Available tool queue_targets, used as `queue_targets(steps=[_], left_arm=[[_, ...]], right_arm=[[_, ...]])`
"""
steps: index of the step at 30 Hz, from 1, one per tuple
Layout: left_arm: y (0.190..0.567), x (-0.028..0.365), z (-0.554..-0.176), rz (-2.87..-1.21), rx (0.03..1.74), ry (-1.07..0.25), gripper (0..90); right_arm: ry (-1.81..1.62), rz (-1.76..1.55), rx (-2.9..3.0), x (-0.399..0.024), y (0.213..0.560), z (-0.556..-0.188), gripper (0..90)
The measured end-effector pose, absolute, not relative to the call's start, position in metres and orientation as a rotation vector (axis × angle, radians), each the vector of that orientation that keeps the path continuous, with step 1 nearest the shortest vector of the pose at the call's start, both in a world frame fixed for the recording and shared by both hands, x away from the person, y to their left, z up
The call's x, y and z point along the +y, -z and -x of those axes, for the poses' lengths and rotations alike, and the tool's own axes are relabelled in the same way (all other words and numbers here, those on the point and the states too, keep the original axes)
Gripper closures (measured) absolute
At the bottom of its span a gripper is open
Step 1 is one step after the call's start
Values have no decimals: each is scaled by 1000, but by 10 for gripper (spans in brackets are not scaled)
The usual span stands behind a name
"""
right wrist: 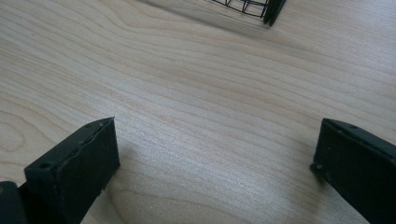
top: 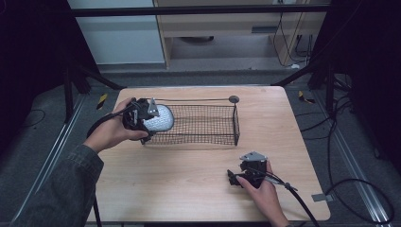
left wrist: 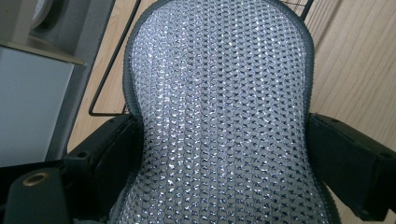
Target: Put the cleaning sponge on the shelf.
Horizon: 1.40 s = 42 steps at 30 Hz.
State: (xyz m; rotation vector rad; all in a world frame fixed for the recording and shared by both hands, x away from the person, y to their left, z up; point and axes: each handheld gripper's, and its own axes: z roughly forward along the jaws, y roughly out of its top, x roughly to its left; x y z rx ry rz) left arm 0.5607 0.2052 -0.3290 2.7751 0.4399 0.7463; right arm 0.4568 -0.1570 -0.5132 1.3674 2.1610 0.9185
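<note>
Two grippers, one loaded: left gripper (top: 142, 119) clamped a sparkly mesh pouch (top: 159, 118) at the wire basket's (top: 208, 124) left end, frame centre-left, likely for dropping in.
Right gripper (top: 246, 175) sat lower right on the table (top: 189, 175), jaws wide, empty, probably idle. Pouch's lower end was cut off in the left gripper view.

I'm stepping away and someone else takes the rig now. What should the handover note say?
Left gripper: shut on the silver mesh pad, fingers pressing its two edges, held over the left end of the wire basket.
Right gripper: open, holding nothing, low over the bare table near the front edge.
Done: pad is picked up and brought to the basket.
Left: whether the pad already rests on the basket floor is unclear; probably lower it in, release, and pull the left gripper back.
</note>
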Motion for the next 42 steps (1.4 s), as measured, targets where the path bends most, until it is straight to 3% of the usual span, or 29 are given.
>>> queue_targets(steps=[42], left_arm=[[343, 194, -593, -2812, 295, -785, 101]], right_arm=[[-919, -1365, 2161, -157, 513, -457, 4]])
